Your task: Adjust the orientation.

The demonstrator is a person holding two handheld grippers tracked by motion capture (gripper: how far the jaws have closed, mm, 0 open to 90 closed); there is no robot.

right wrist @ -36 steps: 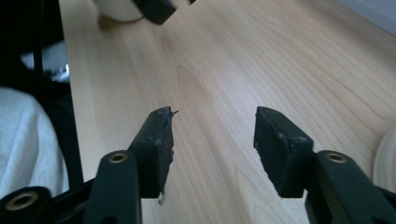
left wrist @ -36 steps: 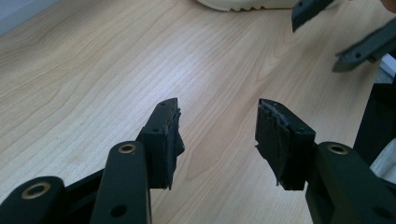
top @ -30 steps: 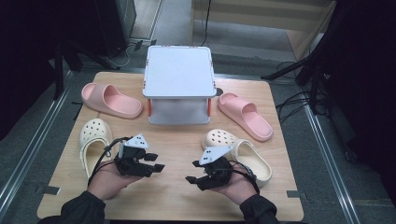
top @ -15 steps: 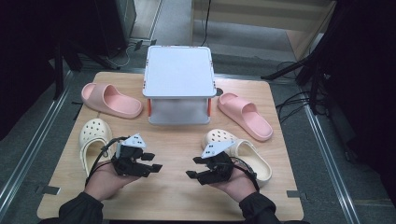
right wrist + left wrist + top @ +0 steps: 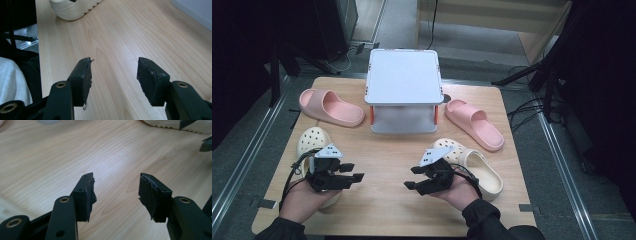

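High view: a wooden table [image 5: 392, 160] carries a white lidded box [image 5: 403, 97] at its far middle, a pink slipper [image 5: 331, 107] to the box's left and a second pink slipper [image 5: 474, 123] to its right. Nearer the person, a cream clog [image 5: 312, 142] lies at the left and another cream clog [image 5: 477, 169] at the right. The left gripper [image 5: 354, 172], held in the person's left hand [image 5: 304, 202], hangs over the near end of the left clog, its jaws pointing toward the table's middle. The right gripper [image 5: 412, 177], held in the right hand [image 5: 459, 192], sits just beside the heel end of the right clog, its jaws pointing back toward the left gripper. Bare wood lies between the two, which stand apart.

Left gripper view: both black jaws stand wide apart with nothing between them; their pads face bare wood. They have been widening slightly and hold nothing. The sole of the right clog [image 5: 175, 123] shows at the top edge, beside the tips of the right gripper [image 5: 206, 143].

Right gripper view: the jaws are spread wide and empty, having eased inward a little from a wider setting. The ribbed sole of the left clog [image 5: 75, 8] lies at the top, well ahead of the jaws, and a corner of the box [image 5: 197, 12] shows at the upper right
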